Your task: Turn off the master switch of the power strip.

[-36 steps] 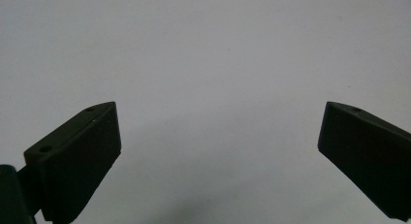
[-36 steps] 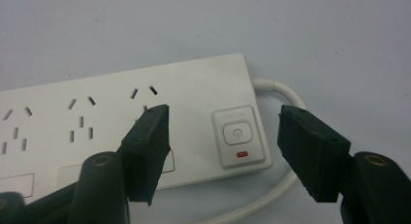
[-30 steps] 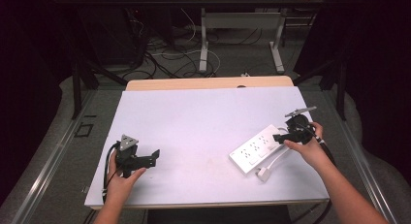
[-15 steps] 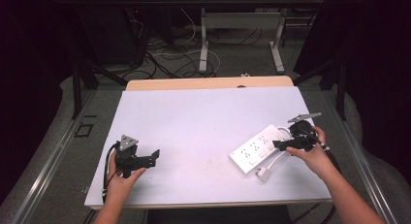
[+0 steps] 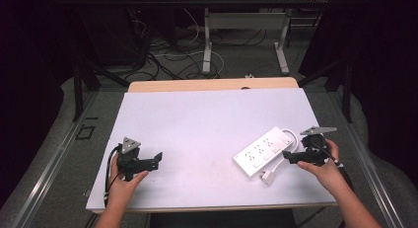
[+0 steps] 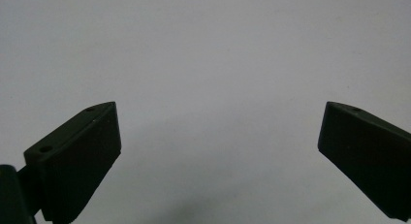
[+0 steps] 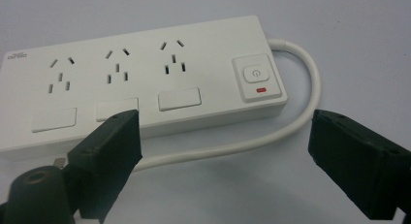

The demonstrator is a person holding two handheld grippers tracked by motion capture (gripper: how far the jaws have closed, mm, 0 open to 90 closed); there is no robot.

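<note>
the white power strip (image 5: 264, 151) lies flat on the pale surface (image 5: 197, 124) toward its right side, set at a slant, sockets and switch facing up, which leaves its whole top face open to reach. its white cable (image 7: 295, 120) loops out of the switch end and curls back along the near long side, ending in a plug (image 5: 267, 176) that rests on the surface just beside the strip. the right claw (image 5: 294, 158) sits low at that side, just beside the strip, and its jaws have just been opening; in the right gripper view they stand wide apart with the cable running across between them, pressing on nothing, so the claw is released. that placement looks aimed at the cable or the strip's near edge, though which one i cannot tell. the left claw (image 5: 156, 160) rests well apart near the surface's left front, jaws spread over bare surface and empty, seemingly parked out of the way while the right hand works.
</note>
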